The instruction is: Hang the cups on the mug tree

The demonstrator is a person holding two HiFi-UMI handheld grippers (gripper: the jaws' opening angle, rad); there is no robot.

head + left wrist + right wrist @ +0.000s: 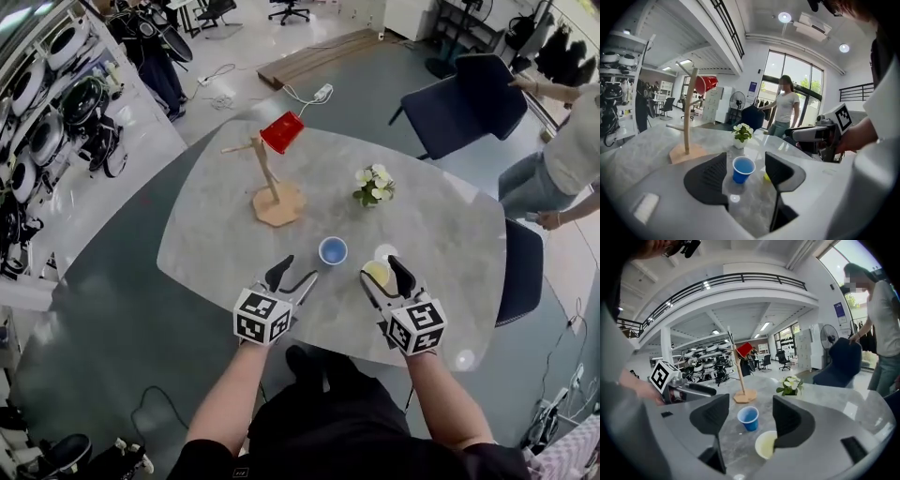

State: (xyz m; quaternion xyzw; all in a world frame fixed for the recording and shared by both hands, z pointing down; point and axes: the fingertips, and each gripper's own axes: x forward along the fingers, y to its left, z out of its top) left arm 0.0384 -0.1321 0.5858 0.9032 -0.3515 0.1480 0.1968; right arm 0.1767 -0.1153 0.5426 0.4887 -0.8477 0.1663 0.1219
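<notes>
Cups are found in three places. A red cup (281, 131) is hung on an upper peg of the mug tree (272, 178), which stands at the far left part of the desk (441, 234). A blue cup (333, 250) and a yellow cup (376, 273) are left standing mouth-up on the desk, nearer the operator, so two cups are judged to remain.

The left tongs (295, 272) are held released, with the jaws well apart. In the left gripper view the blue cup is seen ahead, lined up with the gap but beyond the jaw tips and untouched. This alignment is judged to be a preparation for an approach along the desk surface.

The right tongs (382, 272) are also released. The yellow cup is seen low in the gap, close against the right jaw and partly covered by it, while a wide space is left to the other jaw. No pressure on the cup is shown, so it is not counted as grasped.

Both tongs are kept low and level, presumably so that each cup wall can be taken from the side. A small potted plant (375, 185) is placed beyond the cups, to the right of the tree, and should be avoided when a cup is carried across.
</notes>
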